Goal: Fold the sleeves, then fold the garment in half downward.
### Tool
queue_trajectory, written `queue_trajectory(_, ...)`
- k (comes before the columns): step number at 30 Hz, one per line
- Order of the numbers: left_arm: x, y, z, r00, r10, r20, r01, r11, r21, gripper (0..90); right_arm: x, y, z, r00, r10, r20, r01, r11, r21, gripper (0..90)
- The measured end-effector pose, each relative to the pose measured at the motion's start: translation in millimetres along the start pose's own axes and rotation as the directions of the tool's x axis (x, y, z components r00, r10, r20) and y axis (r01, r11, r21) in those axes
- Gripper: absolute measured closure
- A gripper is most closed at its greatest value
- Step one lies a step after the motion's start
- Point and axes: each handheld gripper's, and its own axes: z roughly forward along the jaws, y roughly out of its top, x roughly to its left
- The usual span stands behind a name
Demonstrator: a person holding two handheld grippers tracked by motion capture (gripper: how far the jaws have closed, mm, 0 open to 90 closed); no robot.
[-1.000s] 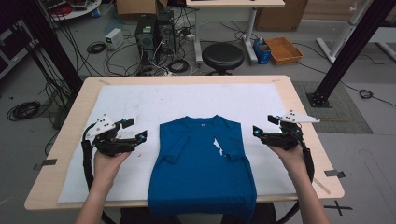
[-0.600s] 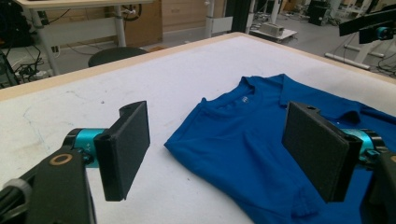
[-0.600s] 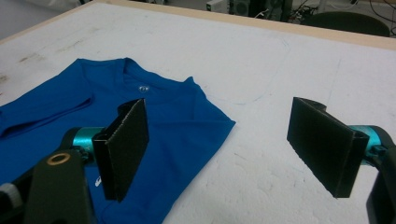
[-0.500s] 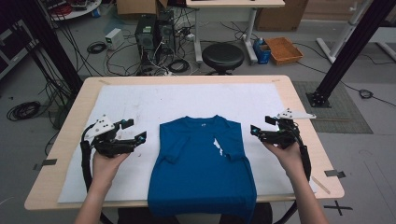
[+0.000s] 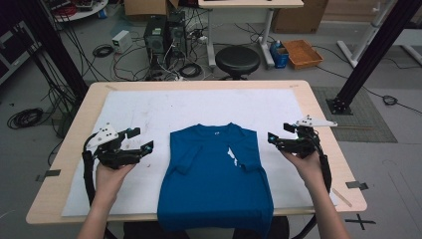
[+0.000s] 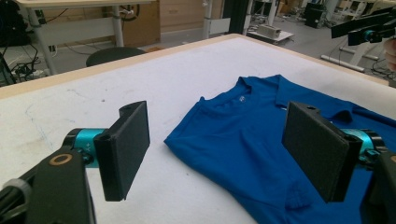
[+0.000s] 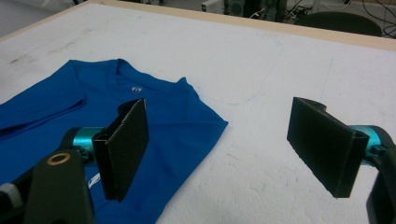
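A blue T-shirt [image 5: 214, 174] lies flat on the white mat [image 5: 199, 107], collar to the far side. Both sleeves are folded in over the body and the hem hangs over the near table edge. My left gripper [image 5: 141, 138] hovers just left of the shirt's shoulder, open and holding nothing. In the left gripper view the jaws [image 6: 219, 149] frame the shirt's shoulder edge [image 6: 252, 140]. My right gripper [image 5: 277, 133] is open just right of the other shoulder. Its jaws [image 7: 229, 149] straddle that shoulder corner of the shirt [image 7: 154, 121] and bare mat.
The wooden table [image 5: 323, 129] shows as a rim around the mat. Behind the table on the floor stand a black stool [image 5: 237, 59], an orange tray [image 5: 302, 53], computer boxes [image 5: 161, 35] and cables. Black frame posts [image 5: 368, 55] rise at both far sides.
Both grippers have stayed almost in place beside the shirt, still open. The shirt has not moved.
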Motion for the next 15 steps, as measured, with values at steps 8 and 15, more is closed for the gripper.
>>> queue_trajectory(8, 0.7, -0.9, 0.7, 0.9999, -0.008, -0.012, 0.008, 1.0, -0.004, 23.5, -0.4, 1.2, 0.0, 1.0, 0.005, 0.003, -0.005, 1.0, -0.001, 20.6)
queue_trajectory(15, 5.2, -0.8, 9.1, 0.9965, -0.084, -0.005, 0.084, 0.9963, 0.019, 25.2, 0.1, 1.4, 1.1, 1.0, -0.002, -0.005, 0.002, 1.0, 0.006, 26.2)
